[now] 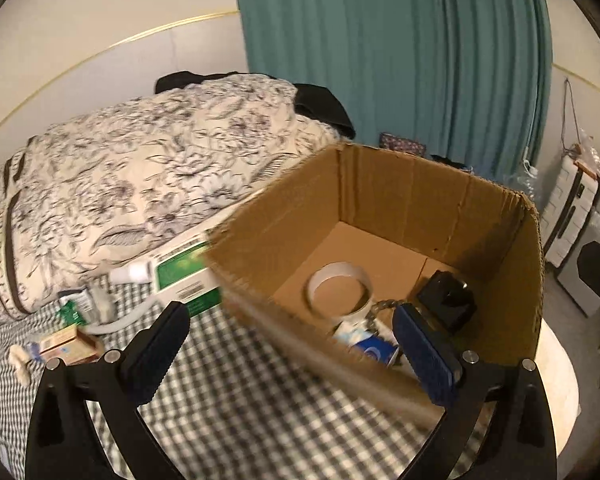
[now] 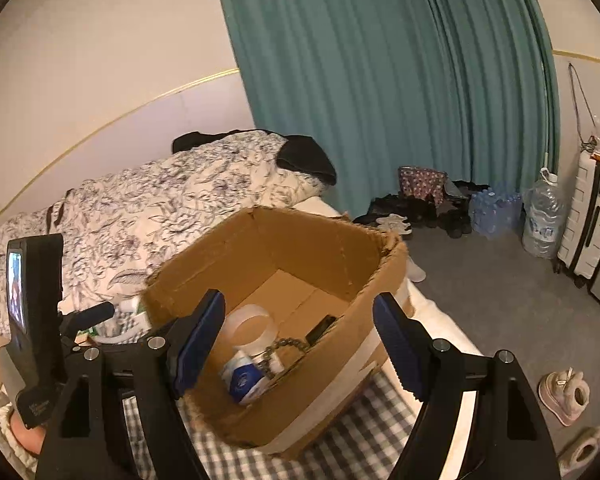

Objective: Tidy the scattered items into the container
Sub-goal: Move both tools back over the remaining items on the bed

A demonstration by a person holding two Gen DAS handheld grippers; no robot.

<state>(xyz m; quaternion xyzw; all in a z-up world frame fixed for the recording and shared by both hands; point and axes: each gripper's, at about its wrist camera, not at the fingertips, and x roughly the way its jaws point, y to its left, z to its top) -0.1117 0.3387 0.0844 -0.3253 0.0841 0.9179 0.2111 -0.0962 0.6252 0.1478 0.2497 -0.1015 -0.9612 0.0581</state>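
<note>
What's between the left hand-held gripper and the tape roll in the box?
In the left wrist view, the box's near cardboard wall crosses between the open left hand-held gripper and the tape roll.

dim, warm indoor light; fisheye bending and dark corners; cardboard box [image 1: 380, 240] near rim motion-blurred.

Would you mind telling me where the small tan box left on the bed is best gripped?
Grip the small tan box across its long side faces from above with the left tongs: it lies flat on the checked sheet, top exposed.
</note>
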